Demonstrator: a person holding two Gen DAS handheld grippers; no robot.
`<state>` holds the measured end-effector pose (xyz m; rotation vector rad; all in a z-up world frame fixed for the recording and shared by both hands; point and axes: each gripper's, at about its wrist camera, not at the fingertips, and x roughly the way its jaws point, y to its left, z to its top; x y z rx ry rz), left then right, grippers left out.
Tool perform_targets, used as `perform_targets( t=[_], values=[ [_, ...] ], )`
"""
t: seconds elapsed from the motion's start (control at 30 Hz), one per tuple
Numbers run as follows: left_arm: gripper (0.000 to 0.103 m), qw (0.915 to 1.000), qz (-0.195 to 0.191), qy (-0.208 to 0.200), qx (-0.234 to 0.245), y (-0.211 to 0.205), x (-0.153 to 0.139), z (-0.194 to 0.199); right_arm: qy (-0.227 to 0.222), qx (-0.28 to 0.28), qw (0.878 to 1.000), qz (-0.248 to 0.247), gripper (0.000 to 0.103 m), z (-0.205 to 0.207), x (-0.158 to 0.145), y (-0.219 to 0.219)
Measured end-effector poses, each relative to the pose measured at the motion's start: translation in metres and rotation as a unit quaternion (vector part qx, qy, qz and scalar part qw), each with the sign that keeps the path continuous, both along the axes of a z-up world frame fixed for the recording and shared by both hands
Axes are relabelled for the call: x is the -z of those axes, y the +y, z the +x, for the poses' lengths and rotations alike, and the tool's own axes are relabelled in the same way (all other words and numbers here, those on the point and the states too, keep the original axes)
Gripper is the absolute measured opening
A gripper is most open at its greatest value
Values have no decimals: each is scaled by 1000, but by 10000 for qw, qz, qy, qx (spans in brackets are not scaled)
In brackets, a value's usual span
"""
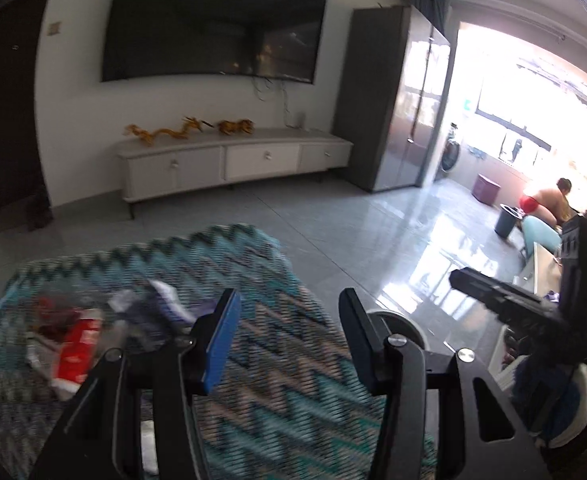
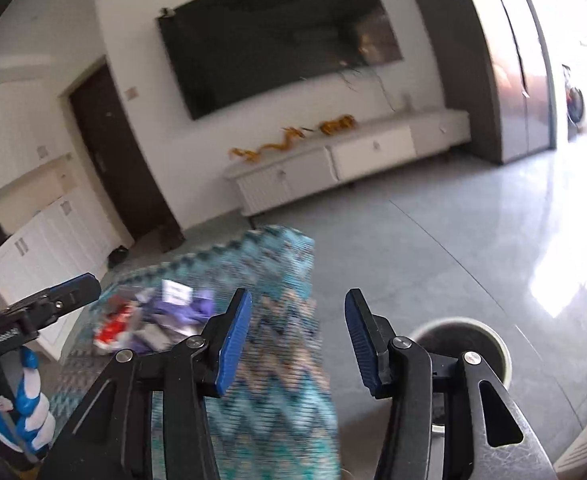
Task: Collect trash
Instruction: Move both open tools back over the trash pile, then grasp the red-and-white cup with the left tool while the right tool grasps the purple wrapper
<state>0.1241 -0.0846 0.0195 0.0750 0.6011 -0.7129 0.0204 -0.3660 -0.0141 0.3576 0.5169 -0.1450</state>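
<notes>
A pile of trash lies on a teal zigzag rug (image 1: 261, 320): a red and white wrapper (image 1: 78, 346), purple and white scraps (image 1: 165, 300). My left gripper (image 1: 289, 344) is open and empty, held above the rug to the right of the pile. In the right wrist view the same pile (image 2: 153, 316) lies left of my right gripper (image 2: 297, 344), which is open and empty above the rug's right edge (image 2: 293, 320). A white-rimmed round bin (image 2: 459, 348) stands on the floor just behind the right finger; it also shows in the left wrist view (image 1: 397, 320).
A white TV cabinet (image 1: 233, 160) with golden dragon figures stands under a wall TV (image 1: 213, 24). A tall grey cupboard (image 1: 389, 100) stands at its right. A person (image 1: 549, 200) bends by a dark bucket (image 1: 507, 220) near the bright balcony. White cupboards (image 2: 33, 232) at far left.
</notes>
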Motion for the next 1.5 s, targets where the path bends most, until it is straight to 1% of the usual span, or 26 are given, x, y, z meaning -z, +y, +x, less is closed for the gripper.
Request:
perform_targets(
  t=[0.1,0.17,0.33,0.5,0.6,0.7,0.83,0.97,1.1,1.2,1.3,1.5],
  values=[
    [49,9994,4,-122,-320,47,-3,3,-103,-206,9996,-164,48,0,-18,34],
    [49,9986,-21,-114,-516,80,-2,5,-157,-327,9989,-289,48,1,-28,54],
    [49,9958,-29,-55,-912,139,7,6,-253,-619,9966,-476,48,1,-48,96],
    [49,9913,-53,106,-1308,184,20,7,-268,-785,9951,-547,50,1,-52,117],
    [50,9888,-57,201,-1478,202,27,12,-255,-859,9946,-524,50,2,-51,122],
    [57,9869,-14,281,-1591,212,36,15,-244,-880,9948,-445,51,2,-47,122],
    [57,9855,32,412,-1646,218,47,21,-216,-948,9946,-370,51,11,-42,119],
    [57,9844,102,585,-1655,216,63,33,-132,-1036,9940,-325,53,22,-32,121],
    [57,9828,177,772,-1666,214,82,46,27,-1187,9925,-282,53,41,-18,126],
    [57,9809,212,927,-1695,213,96,58,183,-1368,9901,-247,53,56,-1,131],
    [57,9804,237,997,-1682,209,104,68,339,-1502,9878,-240,53,72,15,134],
    [57,9811,377,1082,-1561,195,118,90,562,-1641,9848,-59,53,105,47,131]
  ],
)
